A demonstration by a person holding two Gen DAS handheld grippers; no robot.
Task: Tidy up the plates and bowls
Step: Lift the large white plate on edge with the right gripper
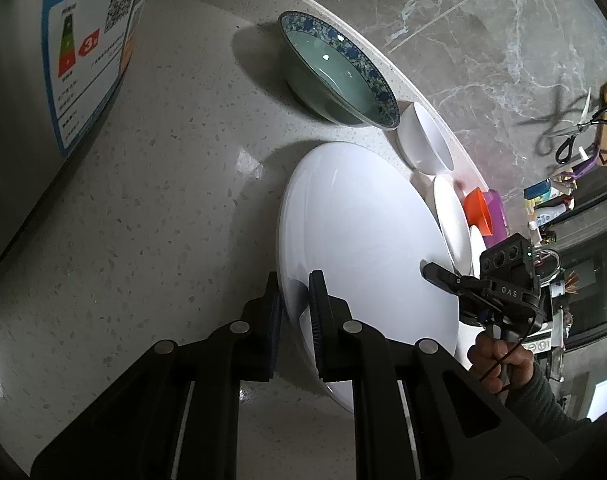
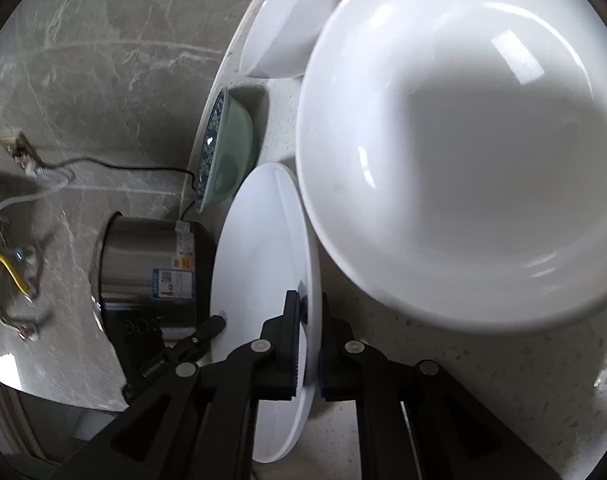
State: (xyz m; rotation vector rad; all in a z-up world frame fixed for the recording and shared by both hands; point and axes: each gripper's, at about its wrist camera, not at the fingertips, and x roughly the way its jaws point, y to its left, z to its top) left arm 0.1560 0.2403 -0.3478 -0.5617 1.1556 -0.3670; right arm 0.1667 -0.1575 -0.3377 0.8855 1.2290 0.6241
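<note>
Plate, white and wide, is sitting between the two grippers on the speckled counter, each one pinching its rim from an opposite side. The left gripper is clamping the near edge, pads pressed on both faces of the rim. The right gripper is gripping the far edge in the same way, jaws nearly closed around the thin rim; from the left wrist view it is showing at the plate's right side, held by a hand in a dark sleeve.

Ahead of the left gripper, beyond the plate, a green bowl with a blue patterned rim is resting near the counter edge, and a small white bowl is lying just right of it. A large white bowl is crowding close to the right gripper, up and to its right, just beside the plate; its lip is blurred. To the left gripper's far left a steel cooker with a blue label is standing. An orange cup is lying past the plate's right edge.
</note>
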